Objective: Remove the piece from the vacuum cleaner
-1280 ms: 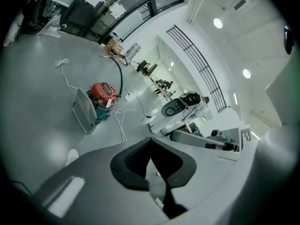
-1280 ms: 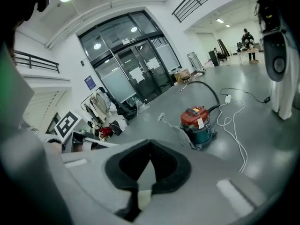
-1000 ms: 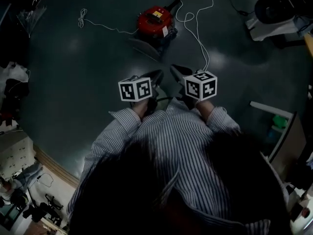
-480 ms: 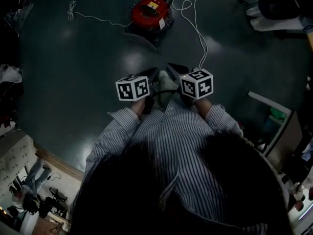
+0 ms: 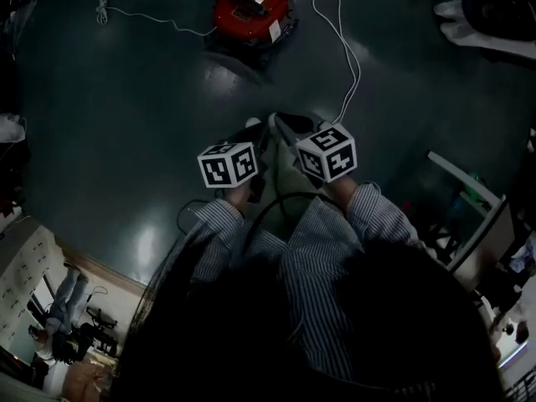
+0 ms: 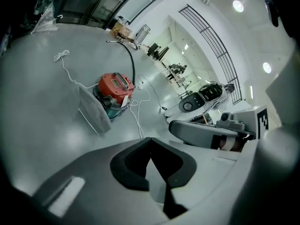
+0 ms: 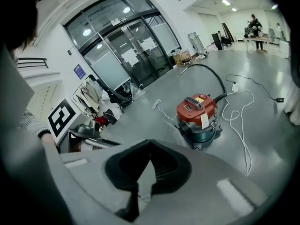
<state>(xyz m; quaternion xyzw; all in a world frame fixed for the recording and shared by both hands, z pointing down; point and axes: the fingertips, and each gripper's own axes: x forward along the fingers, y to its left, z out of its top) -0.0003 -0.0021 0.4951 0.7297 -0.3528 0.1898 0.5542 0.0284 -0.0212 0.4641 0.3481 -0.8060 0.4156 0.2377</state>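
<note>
1. Vacuum cleaner (image 5: 251,5): a red-topped canister with a dark teal base. It stands on the floor (image 5: 126,141) at the far edge of the head view, well apart from both claws. A black hose (image 6: 131,62) leaves its far side. Which part is the piece to be removed cannot be told from here.
2. Left claw (image 5: 255,132): clenched, with its tips meeting and nothing between them. It is held low in front of the person and angled down toward the canister.
3. Right claw (image 5: 286,124): likewise clenched and empty, just beside the left one.
4. White cord (image 5: 347,48): it runs in loose loops over the floor from near the right claw up past the canister's right side.
5. Pale flat panel (image 6: 93,111): it stands propped just beside the canister on the near side.
6. Hazard, approach: the cord lies along the path to the canister, so a foot or claw that catches a loop could drag the machine or spoil the reach.
7. Hazard, grasp: both claws are clenched, and a claw brought in this way would push the piece instead of taking it.
8. Hazard, extraction: the canister looks light and free-standing. A one-sided pull could probably slide or tip it, or knock the panel, unless the other claw braces the body.
</note>
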